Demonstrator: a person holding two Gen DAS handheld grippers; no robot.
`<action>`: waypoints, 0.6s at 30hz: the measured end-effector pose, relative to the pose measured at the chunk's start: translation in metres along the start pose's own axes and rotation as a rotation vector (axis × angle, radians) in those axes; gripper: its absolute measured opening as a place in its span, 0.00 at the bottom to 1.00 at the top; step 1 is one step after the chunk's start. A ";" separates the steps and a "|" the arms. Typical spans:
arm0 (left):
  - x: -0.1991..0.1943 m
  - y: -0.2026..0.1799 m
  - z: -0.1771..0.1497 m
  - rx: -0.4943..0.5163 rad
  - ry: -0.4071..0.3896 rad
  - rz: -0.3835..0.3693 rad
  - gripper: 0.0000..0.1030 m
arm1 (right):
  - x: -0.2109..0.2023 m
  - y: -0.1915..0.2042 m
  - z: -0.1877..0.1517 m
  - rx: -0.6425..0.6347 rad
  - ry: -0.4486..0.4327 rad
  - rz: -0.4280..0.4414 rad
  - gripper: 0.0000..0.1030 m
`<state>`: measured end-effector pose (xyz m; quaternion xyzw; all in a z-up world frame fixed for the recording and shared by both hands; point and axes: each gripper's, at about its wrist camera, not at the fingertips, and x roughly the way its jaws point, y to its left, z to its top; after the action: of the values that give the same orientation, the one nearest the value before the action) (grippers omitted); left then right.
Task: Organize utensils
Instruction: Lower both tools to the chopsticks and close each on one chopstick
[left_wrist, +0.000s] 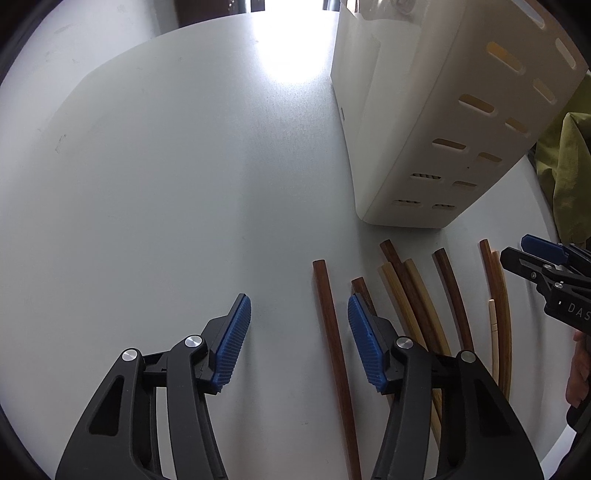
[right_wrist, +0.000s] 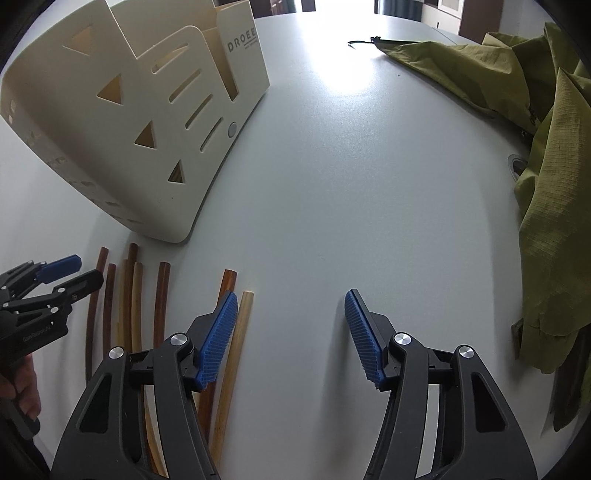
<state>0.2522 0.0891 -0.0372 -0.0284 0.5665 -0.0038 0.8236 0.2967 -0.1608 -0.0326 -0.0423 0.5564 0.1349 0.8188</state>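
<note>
White table (right_wrist: 332, 184), cream utensil holder (right_wrist: 147, 122) printed "DROEE", chopsticks (right_wrist: 162, 295)

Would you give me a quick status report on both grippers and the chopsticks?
Left gripper open, empty. Right gripper open, empty. Chopsticks loose on table, in front of the utensil holder. Green cloth off right, not blocking.

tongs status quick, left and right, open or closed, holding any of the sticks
Left tongs: open, holding nothing, over the leftmost dark stick.
Right tongs: open, holding nothing, over bare table.
</note>
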 end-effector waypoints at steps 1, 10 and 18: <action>0.001 -0.002 0.001 0.004 0.003 -0.001 0.52 | 0.001 0.002 0.000 -0.009 0.005 -0.008 0.58; 0.007 -0.008 -0.008 0.038 0.018 0.044 0.31 | 0.001 0.017 -0.009 -0.060 0.017 -0.090 0.53; 0.010 -0.020 -0.006 0.063 0.032 0.061 0.08 | -0.003 0.027 -0.013 -0.089 0.045 -0.070 0.11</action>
<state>0.2505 0.0683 -0.0475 0.0151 0.5799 0.0029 0.8145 0.2767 -0.1382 -0.0328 -0.1013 0.5662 0.1299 0.8077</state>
